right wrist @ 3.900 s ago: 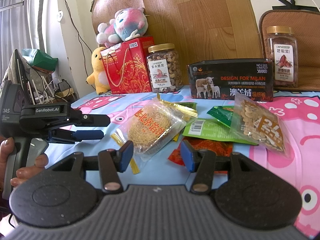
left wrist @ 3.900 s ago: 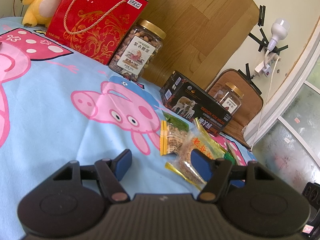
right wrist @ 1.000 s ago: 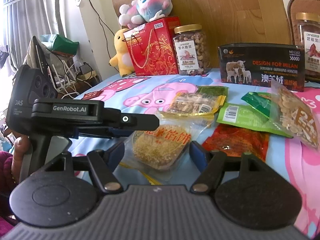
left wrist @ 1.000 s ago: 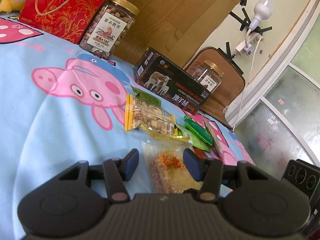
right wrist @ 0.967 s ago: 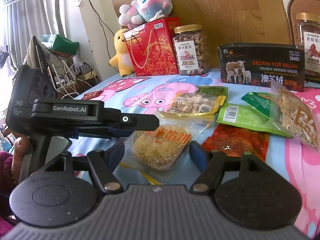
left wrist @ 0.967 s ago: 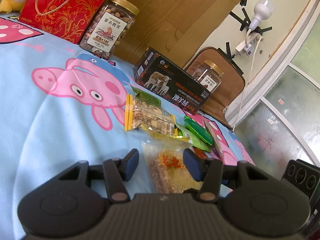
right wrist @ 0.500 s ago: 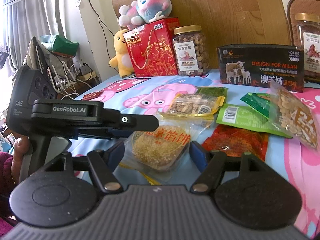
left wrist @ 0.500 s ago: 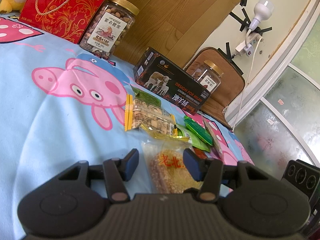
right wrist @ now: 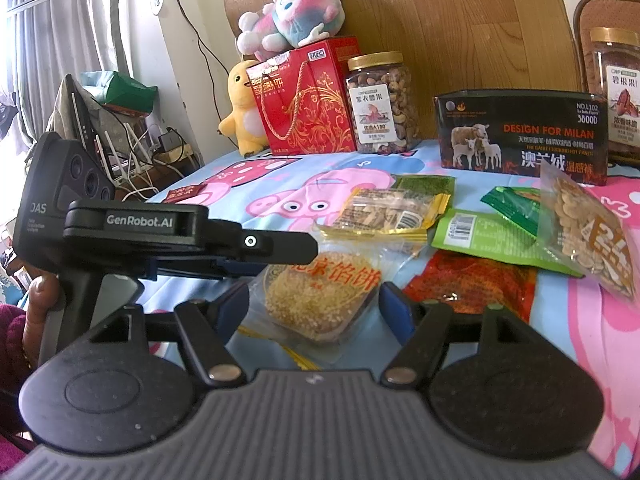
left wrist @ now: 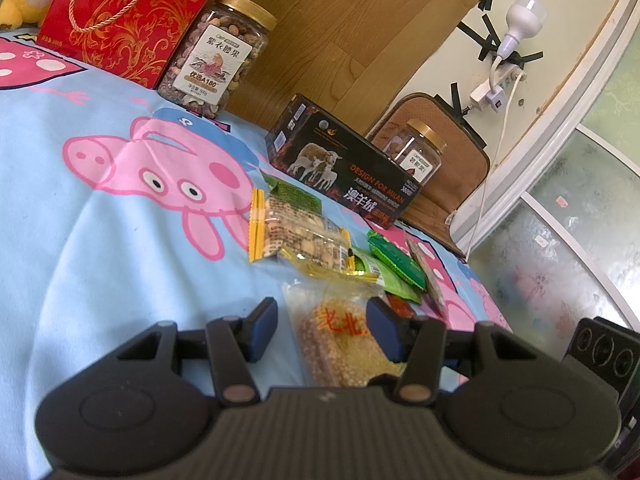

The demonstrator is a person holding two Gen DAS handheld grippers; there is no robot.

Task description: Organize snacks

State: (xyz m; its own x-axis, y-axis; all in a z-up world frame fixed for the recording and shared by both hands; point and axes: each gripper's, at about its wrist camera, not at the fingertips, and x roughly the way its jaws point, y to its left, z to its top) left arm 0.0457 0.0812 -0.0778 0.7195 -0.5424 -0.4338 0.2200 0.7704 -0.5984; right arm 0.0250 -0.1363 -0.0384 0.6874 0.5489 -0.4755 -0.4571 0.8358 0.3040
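Observation:
A clear packet with a round sesame cake (left wrist: pixel 340 344) (right wrist: pixel 320 292) lies on the pig-print blue cloth (left wrist: pixel 100 240). My left gripper (left wrist: pixel 322 326) hovers just over it, jaws partly apart, pads not pressing it; in the right wrist view the left gripper (right wrist: pixel 308 250) reaches in from the left. My right gripper (right wrist: pixel 316 308) stands open just short of the packet. Behind it lie a yellow-edged nut packet (left wrist: pixel 296 228) (right wrist: pixel 392 210), green packets (left wrist: pixel 396 264) (right wrist: pixel 480 236), a red packet (right wrist: pixel 472 280) and a clear bag of seeds (right wrist: pixel 584 240).
Along the wooden headboard stand a red gift box (right wrist: pixel 308 100), a nut jar (right wrist: pixel 380 104), a black box (right wrist: pixel 520 136) and a second jar (right wrist: pixel 616 92). Plush toys (right wrist: pixel 288 20) sit at the back left. A hand (right wrist: pixel 40 292) holds the left gripper.
Nothing has moved in the last second. Compared with about four seconds ago, both grippers have come in on the sesame cake packet and the left jaws stand narrower.

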